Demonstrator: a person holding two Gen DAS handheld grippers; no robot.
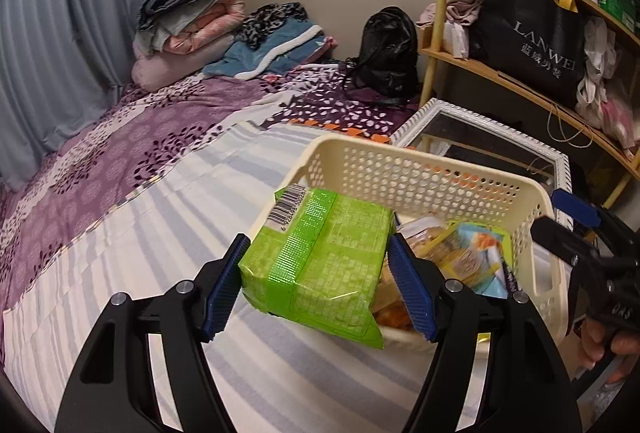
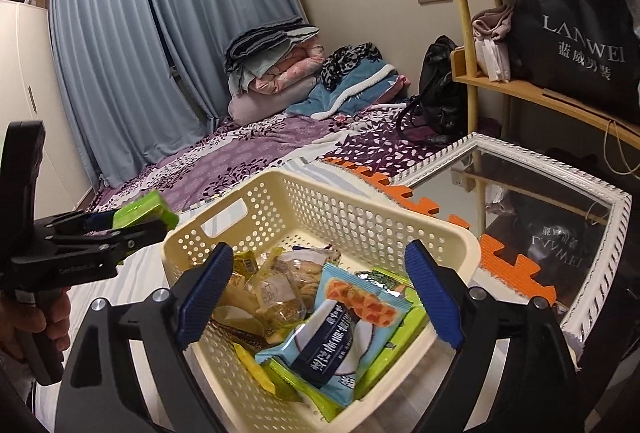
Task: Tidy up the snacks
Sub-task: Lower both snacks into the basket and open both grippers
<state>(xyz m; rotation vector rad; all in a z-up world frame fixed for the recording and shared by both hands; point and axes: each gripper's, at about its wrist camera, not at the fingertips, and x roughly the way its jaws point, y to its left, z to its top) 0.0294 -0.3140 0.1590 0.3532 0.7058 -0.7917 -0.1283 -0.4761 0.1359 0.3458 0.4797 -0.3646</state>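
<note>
The left gripper [image 1: 316, 273], clamped on a green snack packet [image 1: 320, 261], hangs just left of the cream basket [image 2: 360, 229], while the right gripper [image 2: 320, 297] hovers spread apart above its contents.

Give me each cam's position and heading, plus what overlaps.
Left wrist: on the left gripper, facing along the bed; its blue pads clamp a lime-green foil snack packet before the cream perforated plastic basket. The right gripper and fingers show at the right edge.
Right wrist: on the open right gripper, looking down into the basket at a blue-white snack pouch. The left gripper shows at left.
Shared: basket, green packet, black LANWEI tote bag.
</note>
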